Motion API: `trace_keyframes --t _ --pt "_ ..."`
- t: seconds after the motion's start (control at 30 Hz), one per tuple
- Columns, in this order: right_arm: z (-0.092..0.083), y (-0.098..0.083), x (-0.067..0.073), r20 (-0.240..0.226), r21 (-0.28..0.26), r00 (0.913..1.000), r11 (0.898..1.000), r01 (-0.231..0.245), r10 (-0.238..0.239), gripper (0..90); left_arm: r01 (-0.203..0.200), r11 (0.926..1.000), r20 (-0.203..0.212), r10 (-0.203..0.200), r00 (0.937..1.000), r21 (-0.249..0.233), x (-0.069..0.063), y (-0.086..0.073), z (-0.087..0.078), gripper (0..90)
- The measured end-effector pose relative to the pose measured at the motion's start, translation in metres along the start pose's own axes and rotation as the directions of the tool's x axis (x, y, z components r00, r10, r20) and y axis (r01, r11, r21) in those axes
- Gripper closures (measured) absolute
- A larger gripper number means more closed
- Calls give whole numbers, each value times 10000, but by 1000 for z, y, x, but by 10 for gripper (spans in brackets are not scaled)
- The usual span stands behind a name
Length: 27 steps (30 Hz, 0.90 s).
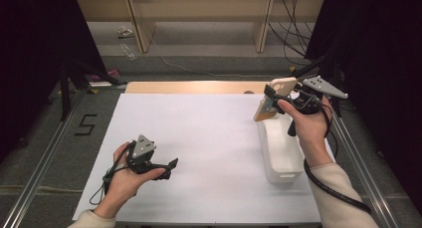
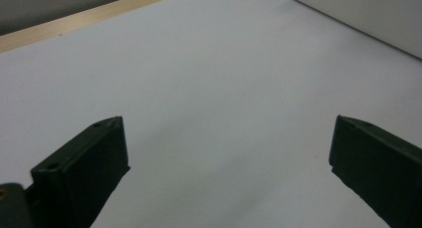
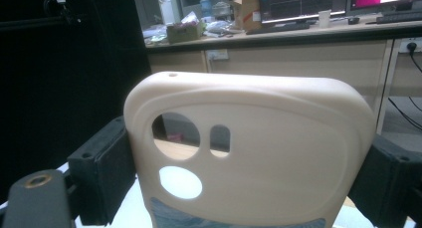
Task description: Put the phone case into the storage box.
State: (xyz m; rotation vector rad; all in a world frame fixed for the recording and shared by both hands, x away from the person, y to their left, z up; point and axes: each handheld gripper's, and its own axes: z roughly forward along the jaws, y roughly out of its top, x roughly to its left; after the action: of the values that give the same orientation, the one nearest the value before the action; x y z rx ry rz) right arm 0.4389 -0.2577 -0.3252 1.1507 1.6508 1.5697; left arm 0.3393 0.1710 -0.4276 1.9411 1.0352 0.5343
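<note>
A cream phone case point(image 1: 276, 94) with camera holes is held up above the far end of a white bin point(image 1: 281, 151), and my right gripper point(image 1: 272, 99) is shut on its two sides. In the right gripper view the phone case point(image 3: 259, 148) stands between both black jaws, with something bluish-grey showing at its lower edge. My left gripper point(image 1: 173, 169) rests low over the white table sheet point(image 1: 199, 138) at the near left, open, with nothing between its jaws. The left gripper view shows the same left gripper point(image 2: 229, 158) with jaws wide apart over bare white surface.
The white bin point(image 2: 368, 14) stands at the right of the sheet, its long side running toward me. A wooden strip point(image 1: 194, 87) borders the sheet's far edge. Metal rails point(image 1: 45, 153) run along both sides of the table. Cables point(image 1: 293, 34) lie on the floor beyond.
</note>
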Motion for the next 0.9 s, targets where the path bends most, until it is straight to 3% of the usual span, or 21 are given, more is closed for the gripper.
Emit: trace_keyframes --t 0.9 --pt "-2 1 -10 295 -65 9995 9999 -95 97 126 8 10000 11 -8 10000 -5 -1 0 0 15"
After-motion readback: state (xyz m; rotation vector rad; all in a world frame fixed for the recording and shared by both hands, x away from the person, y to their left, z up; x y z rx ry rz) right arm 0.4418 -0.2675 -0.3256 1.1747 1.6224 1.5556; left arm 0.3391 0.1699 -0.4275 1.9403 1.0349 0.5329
